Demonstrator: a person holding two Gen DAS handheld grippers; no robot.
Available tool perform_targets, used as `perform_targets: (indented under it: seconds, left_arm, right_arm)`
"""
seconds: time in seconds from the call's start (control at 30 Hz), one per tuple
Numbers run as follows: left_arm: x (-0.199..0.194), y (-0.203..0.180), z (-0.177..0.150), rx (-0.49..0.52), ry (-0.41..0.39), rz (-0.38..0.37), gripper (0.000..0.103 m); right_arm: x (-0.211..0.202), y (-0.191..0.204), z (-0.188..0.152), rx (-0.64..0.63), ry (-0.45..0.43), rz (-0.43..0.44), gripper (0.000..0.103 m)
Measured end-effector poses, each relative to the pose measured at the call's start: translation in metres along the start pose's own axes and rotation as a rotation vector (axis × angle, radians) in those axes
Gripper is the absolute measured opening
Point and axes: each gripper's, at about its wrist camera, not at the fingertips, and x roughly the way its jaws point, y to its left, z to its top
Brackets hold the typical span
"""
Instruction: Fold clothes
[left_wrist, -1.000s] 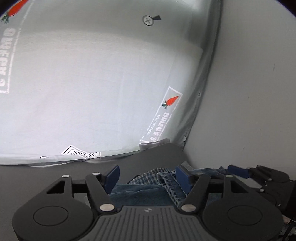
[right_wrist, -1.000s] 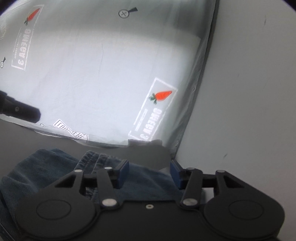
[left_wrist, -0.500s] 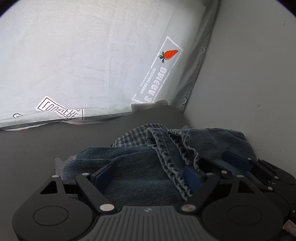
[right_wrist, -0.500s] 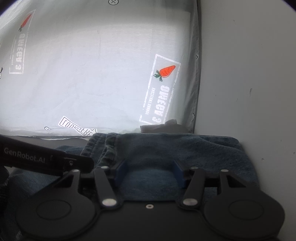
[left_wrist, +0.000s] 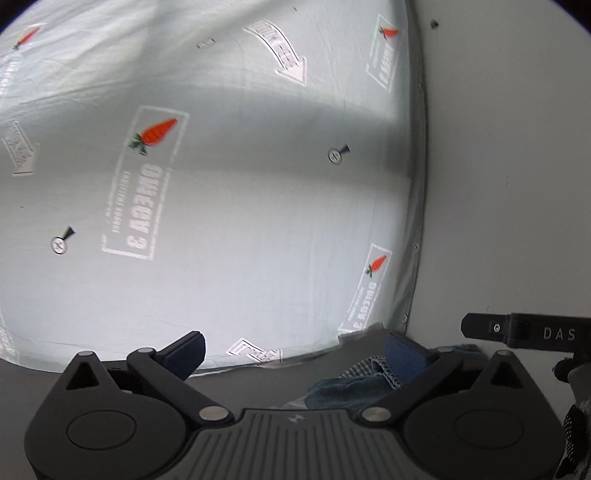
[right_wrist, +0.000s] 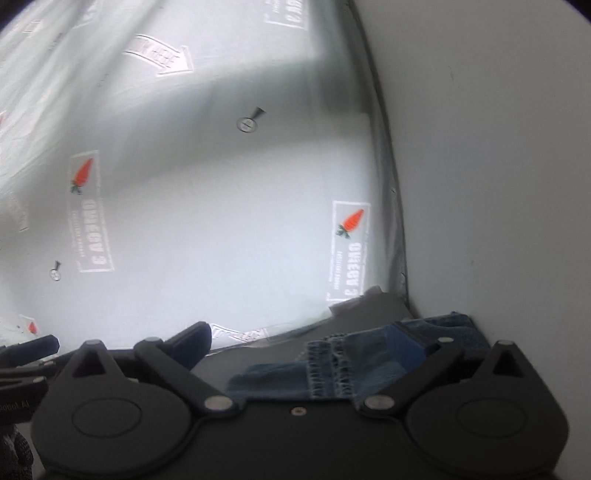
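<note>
Denim (right_wrist: 332, 365) lies low on the desk (right_wrist: 258, 369) by the corner wall, nearer the right tool (right_wrist: 299, 341) than the left tool (left_wrist: 295, 352) (both opening, nothing gripped).

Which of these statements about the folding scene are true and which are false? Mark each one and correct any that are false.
1. The left gripper grips the jeans. False: its jaws are opening and spread wide, and nothing is pinched between them.
2. The jeans lie near the corner where the sheet meets the wall. True.
3. The sheet is printed with orange carrots. True.
4. The right gripper is shut on a white shirt. False: its jaws are opening, wide apart, with only denim lying below them.
5. Checked fabric shows on the jeans. True.
</note>
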Motion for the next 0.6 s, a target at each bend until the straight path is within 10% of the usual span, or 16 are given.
perform_targets:
  seconds: [0.23, 0.6]
  left_arm:
    - [-0.128, 0.077, 0.015, -0.073, -0.083, 0.063, 0.103]
    - [-0.276, 0.212, 0.028, 0.082, -0.097, 0.173, 0.103]
  right_arm:
    - [-0.075, 0.11, -0.034, 0.118, -0.09, 0.083, 0.103]
    - [-0.149, 0.328, -0.076, -0.067, 0.033, 0.058, 0.103]
